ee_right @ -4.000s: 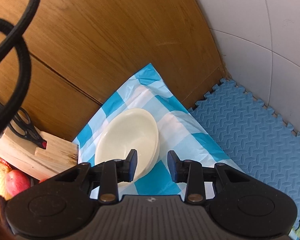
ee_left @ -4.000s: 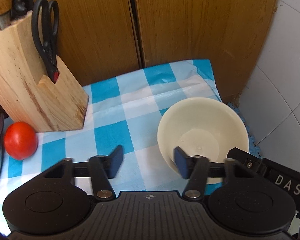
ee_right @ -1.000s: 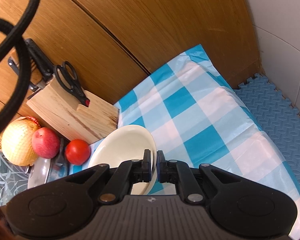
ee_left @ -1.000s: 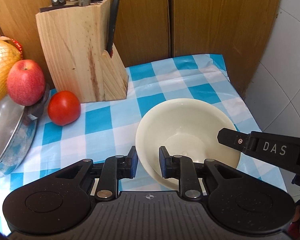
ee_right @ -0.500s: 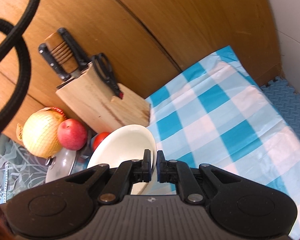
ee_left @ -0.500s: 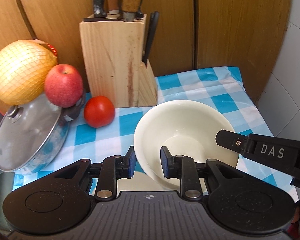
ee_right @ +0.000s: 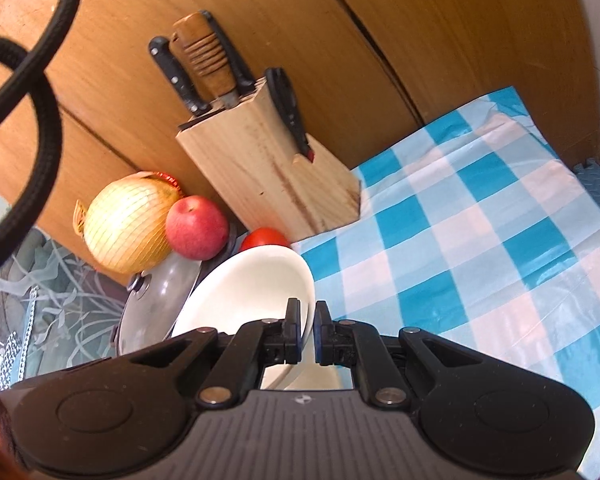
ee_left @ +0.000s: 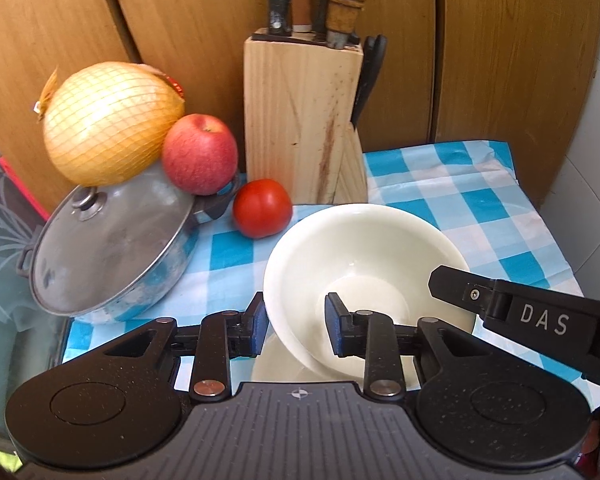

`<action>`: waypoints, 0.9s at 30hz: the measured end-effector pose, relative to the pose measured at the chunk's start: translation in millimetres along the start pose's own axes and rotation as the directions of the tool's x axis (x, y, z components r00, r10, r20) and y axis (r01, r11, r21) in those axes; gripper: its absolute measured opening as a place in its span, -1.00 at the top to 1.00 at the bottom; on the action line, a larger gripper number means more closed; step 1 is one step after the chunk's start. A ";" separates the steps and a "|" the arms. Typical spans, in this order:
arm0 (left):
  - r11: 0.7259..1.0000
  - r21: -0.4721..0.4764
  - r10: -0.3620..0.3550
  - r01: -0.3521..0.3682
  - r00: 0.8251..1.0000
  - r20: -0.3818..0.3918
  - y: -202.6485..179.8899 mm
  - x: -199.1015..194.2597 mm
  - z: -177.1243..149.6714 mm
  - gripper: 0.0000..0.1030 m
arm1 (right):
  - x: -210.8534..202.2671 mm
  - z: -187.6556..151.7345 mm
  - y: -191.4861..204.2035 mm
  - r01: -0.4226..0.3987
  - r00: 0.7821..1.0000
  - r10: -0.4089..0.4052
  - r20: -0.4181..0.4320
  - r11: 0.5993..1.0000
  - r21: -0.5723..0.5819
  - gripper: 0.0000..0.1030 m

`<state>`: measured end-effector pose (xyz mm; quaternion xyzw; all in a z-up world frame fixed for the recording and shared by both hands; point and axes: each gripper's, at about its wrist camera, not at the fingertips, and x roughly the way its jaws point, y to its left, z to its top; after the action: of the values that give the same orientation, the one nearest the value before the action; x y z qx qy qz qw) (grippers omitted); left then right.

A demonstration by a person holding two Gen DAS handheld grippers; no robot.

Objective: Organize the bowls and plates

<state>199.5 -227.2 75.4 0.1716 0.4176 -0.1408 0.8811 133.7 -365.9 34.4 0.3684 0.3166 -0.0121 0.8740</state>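
One cream bowl, empty: right hand-held gripper pinches its rim, left hand-held gripper just loosening around it

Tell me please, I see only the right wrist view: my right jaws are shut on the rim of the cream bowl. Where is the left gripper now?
Observer: The left gripper straddles the near rim of the bowl, one pad outside and one inside. Its jaws have just been opening, and there is a clear gap at the inner pad.
Operator: Is anything lying inside the bowl? Its floor is hidden from me.
Observer: No, the left wrist view shows the floor bare.
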 end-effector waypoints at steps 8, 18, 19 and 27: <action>1.000 -0.017 0.000 0.000 1.000 -0.014 17.5 -4.3 -21.1 0.26 | 2.0 -19.4 15.0 0.003 0.999 -0.005 -0.039 0.999 -0.051 0.81; 0.999 -0.039 -0.022 0.020 0.999 -0.035 29.7 1.5 -41.4 0.26 | 5.3 -37.8 25.2 0.040 0.997 -0.046 -0.065 0.994 -0.101 0.80; 0.999 -0.044 -0.025 0.024 0.999 -0.038 30.9 2.8 -42.8 0.26 | 6.1 -39.1 25.7 0.043 0.997 -0.050 -0.067 0.994 -0.104 0.80; 0.998 -0.052 -0.042 0.039 0.998 -0.048 37.6 16.4 -53.9 0.23 | 17.3 -49.4 29.8 0.068 0.993 -0.079 -0.085 0.989 -0.129 0.76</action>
<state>187.2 -172.5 37.6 0.1437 0.4457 -0.1436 0.8718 128.2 -308.3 17.5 0.3009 0.3693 -0.0078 0.8792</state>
